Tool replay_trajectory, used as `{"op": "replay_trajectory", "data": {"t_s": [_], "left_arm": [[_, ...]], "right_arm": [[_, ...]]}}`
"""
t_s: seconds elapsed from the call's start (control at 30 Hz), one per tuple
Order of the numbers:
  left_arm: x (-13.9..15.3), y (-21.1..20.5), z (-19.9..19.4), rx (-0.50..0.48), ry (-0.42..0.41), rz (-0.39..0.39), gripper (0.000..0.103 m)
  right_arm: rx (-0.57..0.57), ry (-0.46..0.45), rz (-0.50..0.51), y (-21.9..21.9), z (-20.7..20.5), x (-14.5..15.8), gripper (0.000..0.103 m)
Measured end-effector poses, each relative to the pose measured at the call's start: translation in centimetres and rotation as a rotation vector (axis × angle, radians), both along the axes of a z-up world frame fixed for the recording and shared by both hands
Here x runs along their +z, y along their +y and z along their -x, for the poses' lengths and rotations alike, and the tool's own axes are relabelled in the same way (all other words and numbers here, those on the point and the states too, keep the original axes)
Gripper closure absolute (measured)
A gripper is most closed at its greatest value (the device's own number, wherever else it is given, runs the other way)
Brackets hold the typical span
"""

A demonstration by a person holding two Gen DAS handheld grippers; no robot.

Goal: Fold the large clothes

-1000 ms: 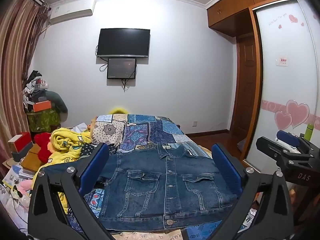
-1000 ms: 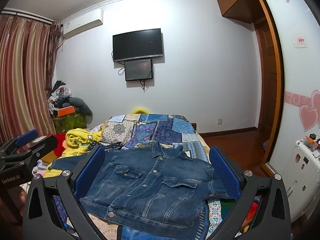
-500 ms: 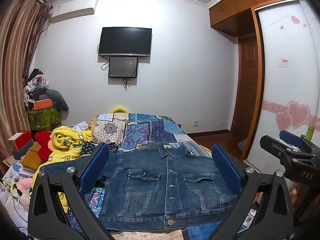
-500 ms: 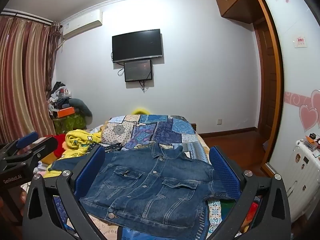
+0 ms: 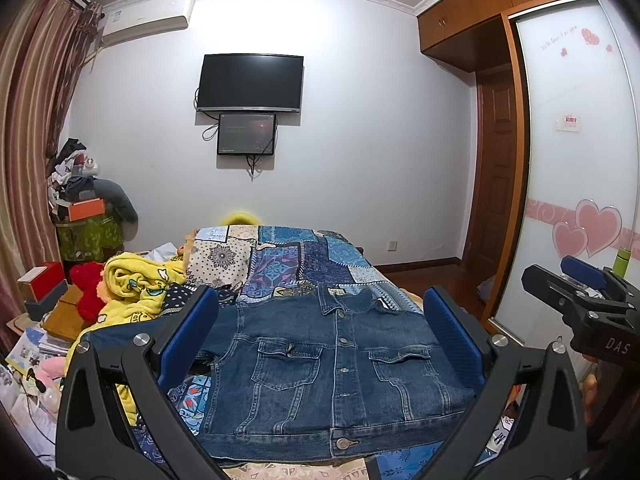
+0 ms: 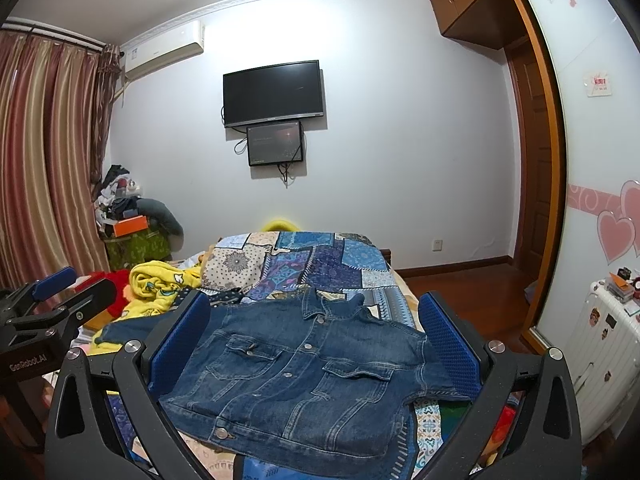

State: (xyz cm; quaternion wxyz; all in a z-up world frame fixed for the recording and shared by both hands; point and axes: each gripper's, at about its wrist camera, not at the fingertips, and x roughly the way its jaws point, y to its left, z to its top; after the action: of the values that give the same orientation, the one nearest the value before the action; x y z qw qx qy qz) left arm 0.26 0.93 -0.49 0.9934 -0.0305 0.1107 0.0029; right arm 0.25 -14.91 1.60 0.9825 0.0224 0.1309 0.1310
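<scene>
Left wrist view takes in the patchwork bed (image 5: 312, 256) with the denim jacket (image 5: 336, 372) spread flat, front up, buttoned, at its near end, while the left gripper (image 5: 320, 344) and right gripper (image 6: 320, 344) both hover over it, jaws wide apart, gripping nothing.

1. Left gripper (image 5: 320, 344): black plastic frame w/ triangular cut-outs, silver screws at the joints, blue textured pads (image 5: 188, 336) on the inner faces.
2. Right gripper (image 6: 316, 340): same build, black w/ blue dimpled pads (image 6: 448, 344).
3. Markings: white "DAS" lettering on right unit's side; "GenRobot.AI" on left's.
</scene>
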Motion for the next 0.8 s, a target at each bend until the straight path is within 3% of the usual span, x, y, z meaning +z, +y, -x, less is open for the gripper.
{"op": "replay_trajectory", "data": {"t_s": [0.8], "left_arm": [[0.22,-0.22,-0.02,0.001,0.001,-0.002,0.000]], "right_arm": [[0.001,-0.001,-0.003,0.11,0.06,0.18,0.000]]}}
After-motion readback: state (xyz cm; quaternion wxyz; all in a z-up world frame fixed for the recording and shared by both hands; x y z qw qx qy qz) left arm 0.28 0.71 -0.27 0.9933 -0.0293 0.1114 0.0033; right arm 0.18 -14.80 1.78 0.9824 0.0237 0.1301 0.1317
